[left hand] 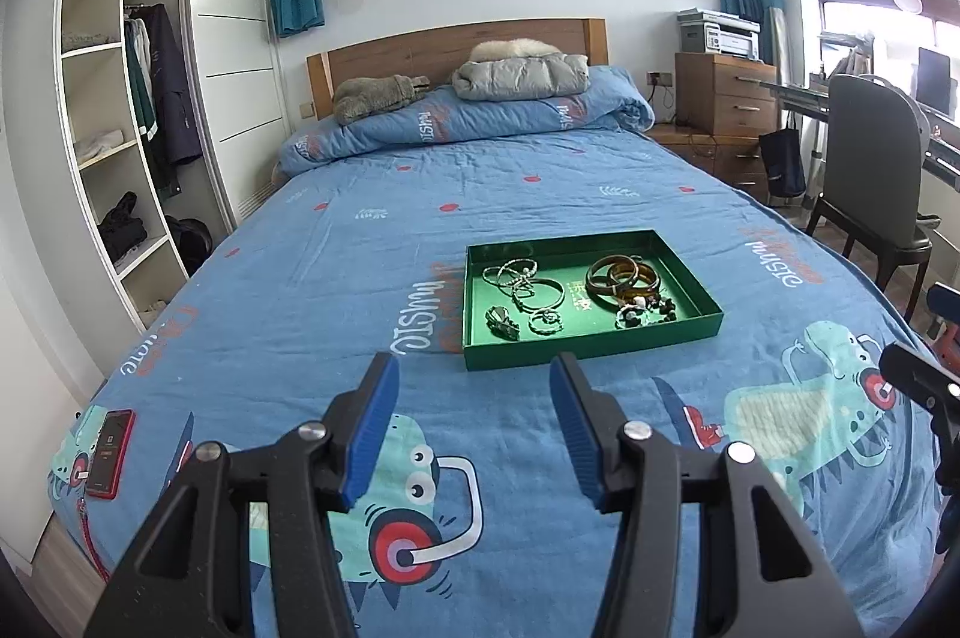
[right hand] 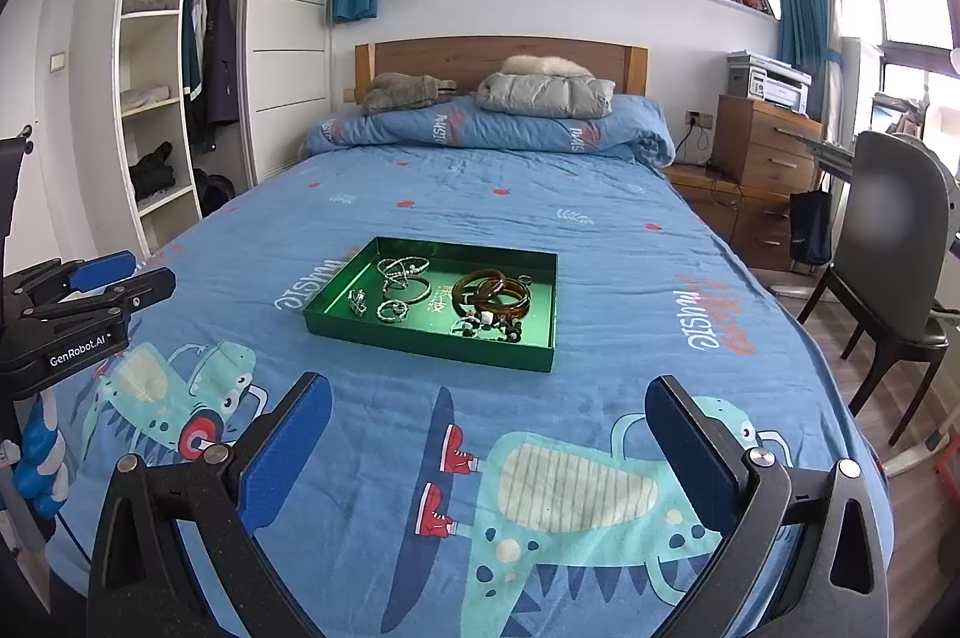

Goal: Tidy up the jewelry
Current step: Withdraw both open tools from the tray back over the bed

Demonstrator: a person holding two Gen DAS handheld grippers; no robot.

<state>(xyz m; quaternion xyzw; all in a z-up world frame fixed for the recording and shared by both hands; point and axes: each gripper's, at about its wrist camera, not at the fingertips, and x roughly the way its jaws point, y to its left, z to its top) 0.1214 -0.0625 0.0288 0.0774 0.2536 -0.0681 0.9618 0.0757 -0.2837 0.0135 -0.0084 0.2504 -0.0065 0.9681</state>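
One green tray (left hand: 591,341) sits on the bed (left hand: 372,278), about in the middle across the bed and closer to the foot end than to the pillows. All the jewelry is inside the tray.

On one side of the tray are the silver bracelets (left hand: 522,281). They are thin rings that lie over each other, so I cannot count them for sure. Near them are one small silver ring piece (left hand: 546,321) and one small silver clip (left hand: 503,323), close to the tray's near edge. On the other side are three brown bangles (left hand: 621,275), stacked and touching. Just beside them, toward the near edge, is one string of dark and white beads (left hand: 645,311).

There are two claws. The left gripper (left hand: 474,428) is held over the bed, near the foot edge, with its two blue pads wide apart and nothing between them. The right gripper (right hand: 489,443) is also over the foot end, pads spread wide, holding nothing. Both are apart from the tray.

One red phone (left hand: 110,453) lies at the left corner of the bed's foot end. One gray folded jacket (left hand: 519,77) rests on the rolled quilt at the head end.
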